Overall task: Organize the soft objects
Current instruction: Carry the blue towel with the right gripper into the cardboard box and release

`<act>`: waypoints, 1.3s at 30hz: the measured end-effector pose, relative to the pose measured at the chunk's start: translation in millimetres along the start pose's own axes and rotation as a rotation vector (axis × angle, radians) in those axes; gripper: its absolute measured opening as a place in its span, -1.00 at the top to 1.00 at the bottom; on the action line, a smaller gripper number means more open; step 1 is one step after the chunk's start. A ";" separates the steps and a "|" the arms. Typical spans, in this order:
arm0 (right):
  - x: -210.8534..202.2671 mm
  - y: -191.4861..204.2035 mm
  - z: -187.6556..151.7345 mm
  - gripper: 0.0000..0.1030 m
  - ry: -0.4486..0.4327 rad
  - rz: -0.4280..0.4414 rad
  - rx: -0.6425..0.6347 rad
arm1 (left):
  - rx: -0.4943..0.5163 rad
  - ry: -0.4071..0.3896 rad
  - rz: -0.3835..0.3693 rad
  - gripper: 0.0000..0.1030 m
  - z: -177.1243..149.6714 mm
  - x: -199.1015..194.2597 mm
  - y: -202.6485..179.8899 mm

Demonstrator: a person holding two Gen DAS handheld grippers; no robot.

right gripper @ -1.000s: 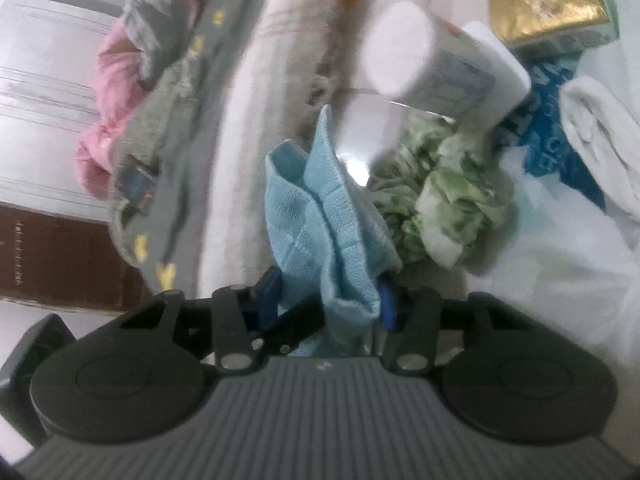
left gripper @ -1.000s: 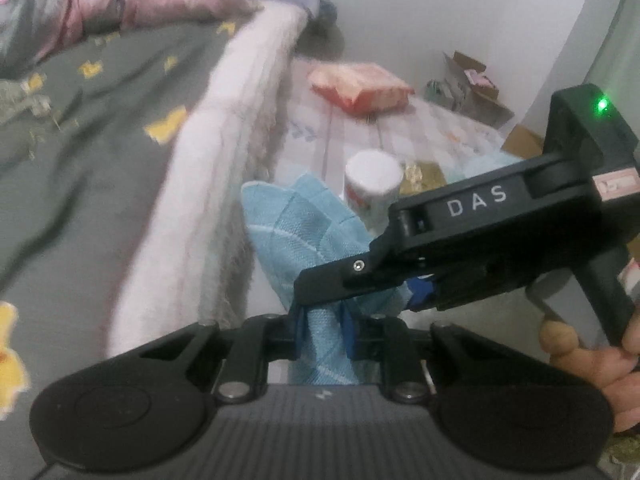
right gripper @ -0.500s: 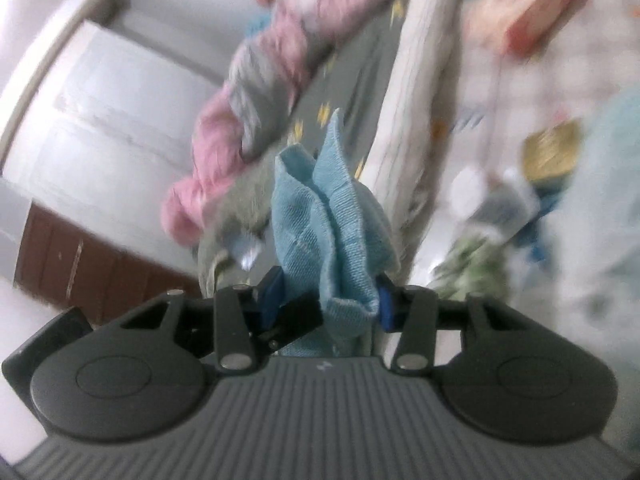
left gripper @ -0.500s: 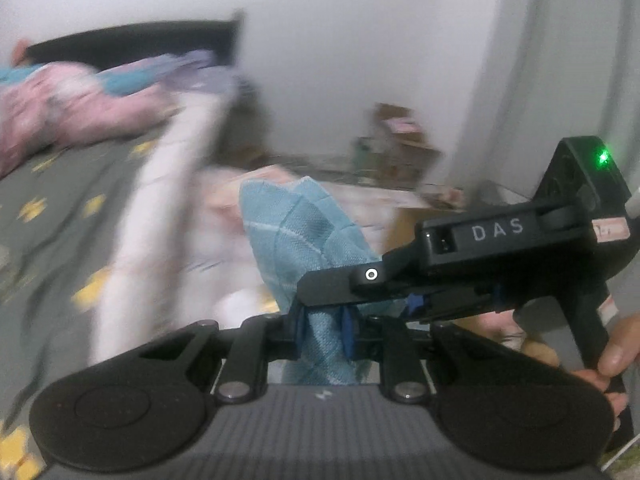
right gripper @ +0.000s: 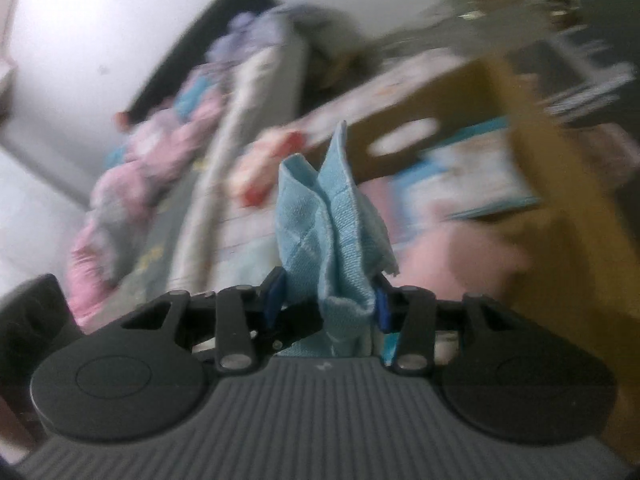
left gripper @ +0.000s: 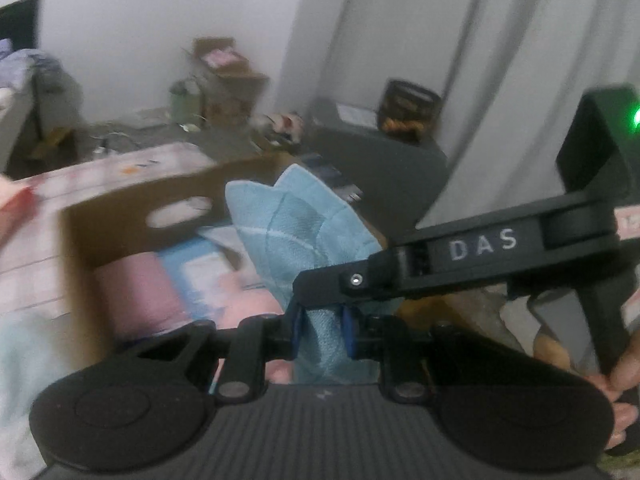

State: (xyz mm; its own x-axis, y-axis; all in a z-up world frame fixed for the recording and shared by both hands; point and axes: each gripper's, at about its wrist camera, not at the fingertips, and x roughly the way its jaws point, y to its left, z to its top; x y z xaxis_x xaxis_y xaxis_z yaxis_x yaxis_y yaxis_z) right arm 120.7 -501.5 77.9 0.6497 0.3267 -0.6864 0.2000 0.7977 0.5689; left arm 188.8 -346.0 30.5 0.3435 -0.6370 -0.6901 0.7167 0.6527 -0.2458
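Observation:
A light blue cloth [left gripper: 296, 236] is bunched between both grippers. My left gripper [left gripper: 322, 332] is shut on its lower part. My right gripper [right gripper: 326, 300] is shut on the same cloth [right gripper: 328, 220], and its black body marked DAS [left gripper: 480, 256] crosses the left wrist view from the right. The cloth is held in the air near an open cardboard box [left gripper: 120, 216] with an oval handle hole; the box also shows in the right wrist view [right gripper: 532, 148]. Pink and light blue soft items [left gripper: 136, 284] lie inside the box. Both views are blurred.
A bed with pink and grey bedding [right gripper: 132, 184] lies to the left, with a pale mattress edge [right gripper: 240, 128]. Small cardboard boxes [left gripper: 224, 72] stand by the white wall. A dark grey unit [left gripper: 380, 148] and a pale curtain [left gripper: 480, 80] are at the right.
Both grippers have carried the blue cloth up and away from the bed and floor clutter, over to the open cardboard box. Both grips stay shut.

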 end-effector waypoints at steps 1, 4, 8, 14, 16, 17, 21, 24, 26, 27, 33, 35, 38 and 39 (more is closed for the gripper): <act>0.0 -10.1 3.0 0.19 -0.001 -0.029 -0.003 | -0.003 0.011 -0.007 0.61 2.7 13.7 -2.9; 7.3 -38.2 14.4 0.20 0.001 -0.125 -0.029 | -0.035 0.058 -0.022 0.58 8.0 51.1 -6.5; 33.8 -60.1 26.1 0.17 0.014 -0.270 -0.127 | -0.075 0.152 -0.027 0.46 10.3 92.1 -0.5; 43.1 -82.3 37.5 0.18 -0.004 -0.314 -0.168 | -0.098 0.201 0.006 0.35 3.0 120.8 2.6; 40.3 -81.2 36.0 0.18 -0.016 -0.317 -0.183 | -0.097 0.192 0.002 0.21 3.3 114.4 2.4; 37.5 -79.0 35.4 0.17 -0.020 -0.319 -0.187 | -0.088 0.182 0.007 0.11 4.0 109.5 1.6; 18.3 -70.1 32.0 0.13 -0.062 -0.298 -0.174 | -0.064 0.136 0.015 -0.14 11.7 83.0 -0.9; -5.3 -58.8 26.3 0.08 -0.107 -0.222 -0.132 | -0.057 0.101 0.012 -0.33 15.0 48.8 3.9; -20.7 -52.1 19.1 0.02 -0.146 -0.150 -0.104 | -0.047 0.059 0.023 -0.62 12.0 16.9 11.9; -27.6 -48.4 14.8 -0.05 -0.163 -0.113 -0.090 | -0.041 0.036 0.032 -0.67 9.0 0.0 17.7; -44.8 -16.7 -19.1 -0.10 -0.191 0.178 -0.004 | -0.060 -0.060 0.152 -0.81 -19.5 -106.9 65.6; -40.1 1.4 -32.7 -0.12 -0.178 0.252 -0.009 | -0.090 -0.089 0.207 -0.84 -36.2 -142.6 82.4; -25.1 30.4 -50.8 -0.14 -0.129 0.325 -0.031 | -0.120 -0.132 0.280 -0.86 -67.8 -187.5 102.8; -18.8 40.8 -56.6 -0.14 -0.105 0.344 -0.041 | -0.127 -0.143 0.306 -0.86 -79.8 -199.7 109.0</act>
State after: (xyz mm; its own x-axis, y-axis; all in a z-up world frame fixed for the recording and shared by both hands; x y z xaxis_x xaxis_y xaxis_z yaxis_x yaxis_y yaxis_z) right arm 75.1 -446.5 88.3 0.7463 0.5271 -0.4064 -0.0714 0.6705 0.7384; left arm 149.9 -115.0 87.2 0.6182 -0.4495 -0.6448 0.4893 0.8621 -0.1318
